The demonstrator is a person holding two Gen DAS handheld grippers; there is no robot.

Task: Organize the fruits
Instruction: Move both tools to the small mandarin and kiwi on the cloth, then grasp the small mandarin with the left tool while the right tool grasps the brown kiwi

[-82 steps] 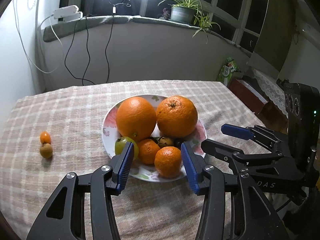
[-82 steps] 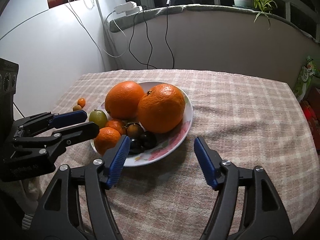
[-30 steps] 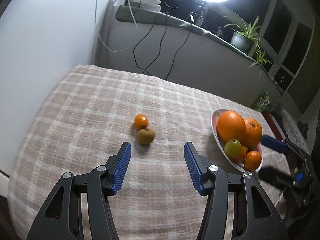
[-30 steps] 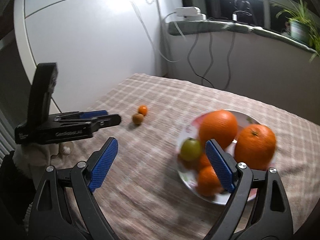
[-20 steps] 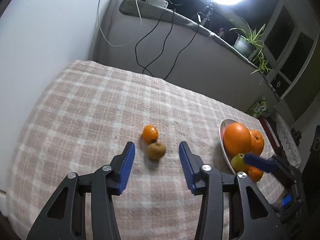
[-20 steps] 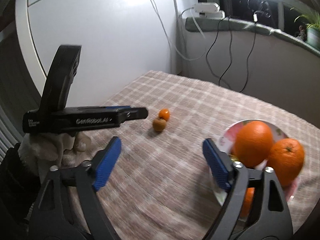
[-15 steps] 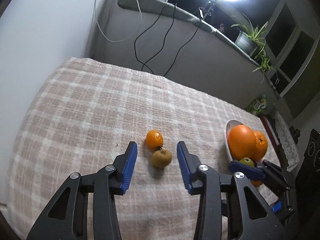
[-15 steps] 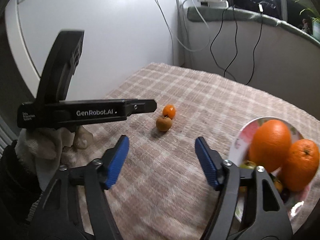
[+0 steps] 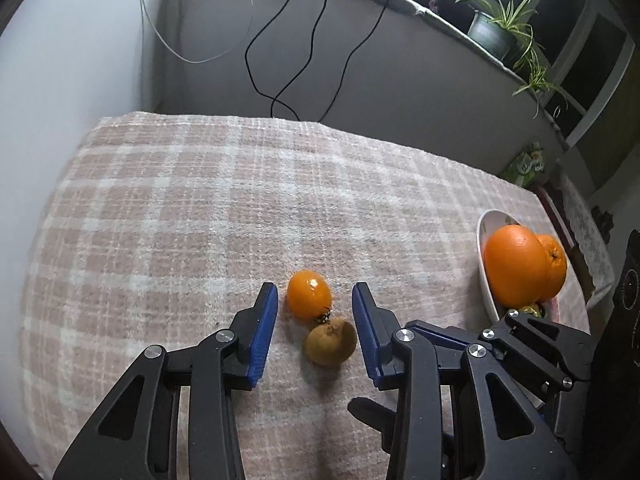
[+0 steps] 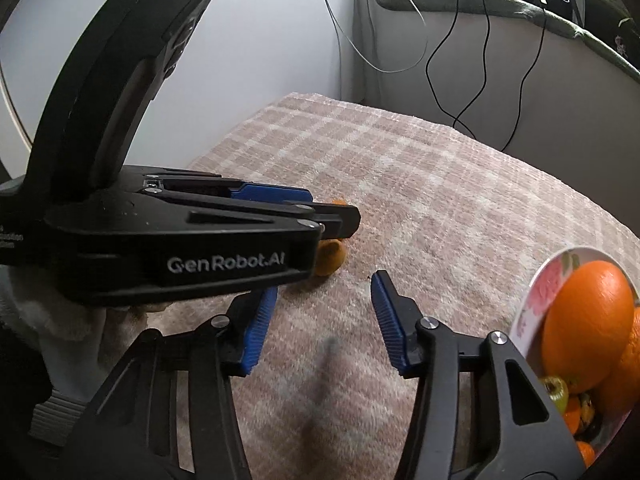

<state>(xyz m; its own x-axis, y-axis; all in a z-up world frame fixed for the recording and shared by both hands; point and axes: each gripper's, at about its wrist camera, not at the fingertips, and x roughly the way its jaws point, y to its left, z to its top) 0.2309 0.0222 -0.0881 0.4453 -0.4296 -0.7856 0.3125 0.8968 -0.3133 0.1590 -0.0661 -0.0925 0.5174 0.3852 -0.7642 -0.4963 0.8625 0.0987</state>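
Two loose fruits lie on the checked cloth: a small orange one (image 9: 309, 295) and a brown one (image 9: 331, 341) touching it. My left gripper (image 9: 315, 300) points down over them, one jaw on each side, pads clear of both. In the right wrist view the left gripper's black body hides most of the pair, and only part of the brown fruit (image 10: 330, 258) shows. My right gripper (image 10: 325, 286) hovers over bare cloth just short of it, its jaws closing with nothing between them. A flowered plate (image 9: 486, 236) holds large oranges (image 9: 516, 268) at the right.
A white wall stands close along the table's left side. Black and white cables (image 9: 280, 80) hang down the grey wall behind the table. A potted plant (image 9: 490, 30) sits on the ledge above. A light-gloved hand (image 10: 44, 320) holds the left gripper.
Both grippers have swung from the plate toward the two loose fruits and come lower. The left jaws narrowed around the pair. The right jaws narrowed too, and the plate slid to the right edge.
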